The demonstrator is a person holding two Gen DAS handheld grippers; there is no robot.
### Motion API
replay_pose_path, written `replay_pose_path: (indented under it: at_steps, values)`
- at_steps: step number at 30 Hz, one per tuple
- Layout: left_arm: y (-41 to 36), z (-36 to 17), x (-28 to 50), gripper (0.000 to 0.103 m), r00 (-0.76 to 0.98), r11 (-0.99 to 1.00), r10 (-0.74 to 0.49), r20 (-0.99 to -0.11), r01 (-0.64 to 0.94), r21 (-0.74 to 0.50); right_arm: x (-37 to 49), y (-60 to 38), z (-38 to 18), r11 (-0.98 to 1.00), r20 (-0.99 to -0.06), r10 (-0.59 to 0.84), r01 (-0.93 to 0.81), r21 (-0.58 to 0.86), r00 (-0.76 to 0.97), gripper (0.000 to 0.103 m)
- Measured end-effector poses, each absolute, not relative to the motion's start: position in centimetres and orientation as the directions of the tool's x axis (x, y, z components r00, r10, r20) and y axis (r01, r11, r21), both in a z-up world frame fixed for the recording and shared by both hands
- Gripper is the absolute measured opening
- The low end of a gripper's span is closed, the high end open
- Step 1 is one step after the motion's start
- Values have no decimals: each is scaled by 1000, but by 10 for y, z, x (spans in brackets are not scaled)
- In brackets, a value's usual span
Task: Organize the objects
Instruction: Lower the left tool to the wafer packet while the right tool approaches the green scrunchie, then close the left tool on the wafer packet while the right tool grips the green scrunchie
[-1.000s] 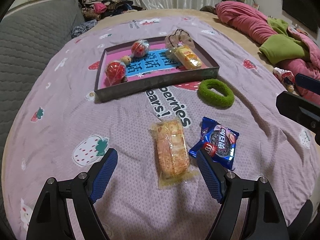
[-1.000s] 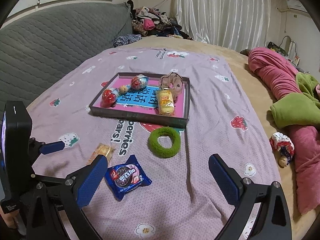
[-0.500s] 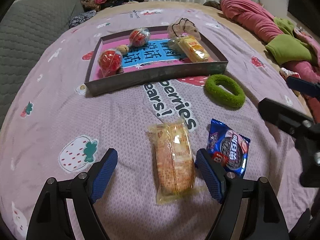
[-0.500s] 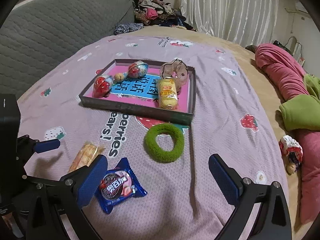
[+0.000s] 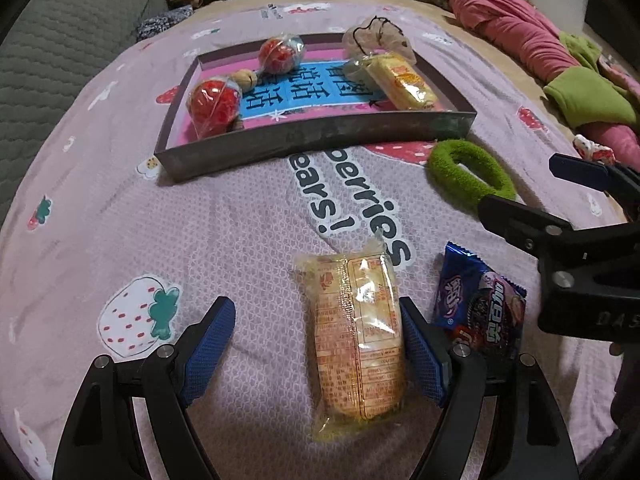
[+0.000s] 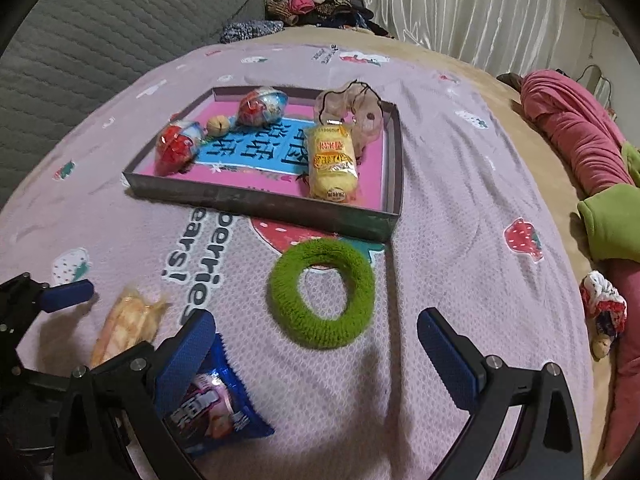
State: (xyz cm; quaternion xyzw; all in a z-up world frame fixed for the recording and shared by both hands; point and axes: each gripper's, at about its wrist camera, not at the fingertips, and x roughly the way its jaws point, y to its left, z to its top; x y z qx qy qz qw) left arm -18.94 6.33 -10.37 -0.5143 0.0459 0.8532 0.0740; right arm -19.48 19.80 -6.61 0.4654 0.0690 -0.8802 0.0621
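Note:
A shallow grey tray (image 5: 320, 144) (image 6: 256, 200) with a pink and blue floor holds two red wrapped balls, a walnut, a yellow snack pack and a pink pouch. On the purple blanket in front of it lie a wrapped yellow cake (image 5: 356, 340) (image 6: 124, 324), a blue cookie packet (image 5: 480, 304) (image 6: 212, 404) and a green hair ring (image 5: 468, 172) (image 6: 324, 292). My left gripper (image 5: 320, 344) is open and low, its jaws either side of the cake. My right gripper (image 6: 320, 352) is open just before the green ring, its left finger over the cookie packet.
A grey quilted headboard (image 6: 100, 24) stands at the left. Pink and green bedding (image 6: 592, 152) lies along the right edge, with a small doll (image 6: 604, 312) beside it. Clothes (image 6: 316, 0) are piled at the back.
Both grippers have moved forward and down. The left one now has the yellow cake between its open jaws. The right one has closed in on the green ring.

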Motion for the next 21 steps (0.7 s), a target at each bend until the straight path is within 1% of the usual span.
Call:
replay_pose_path:
  at_steps: [7, 11, 16, 19, 21]
  values:
    - [65, -109, -193, 82, -458, -984, 80, -885, -180, 4, -211, 189, -82, -969, -836, 1, 206, -136, -549, 102]
    - [61, -112, -197, 82, -446, -985, 102, -889, -171, -27, -219, 188, -93, -967, -844, 19, 205, -152, -536, 102]
    - [60, -116, -200, 82, -438, -985, 112, -892, -168, -42, -230, 193, -107, -975, -872, -12, 199, -98, -490, 101]
    - [60, -116, -201, 82, -437, -985, 115, -892, -170, -44, -235, 200, -114, -983, -882, -75, 183, -13, -465, 100]
    - [59, -117, -202, 82, -435, -984, 121, -892, -169, -51, -236, 204, -116, -984, -883, -94, 178, 12, -460, 100]
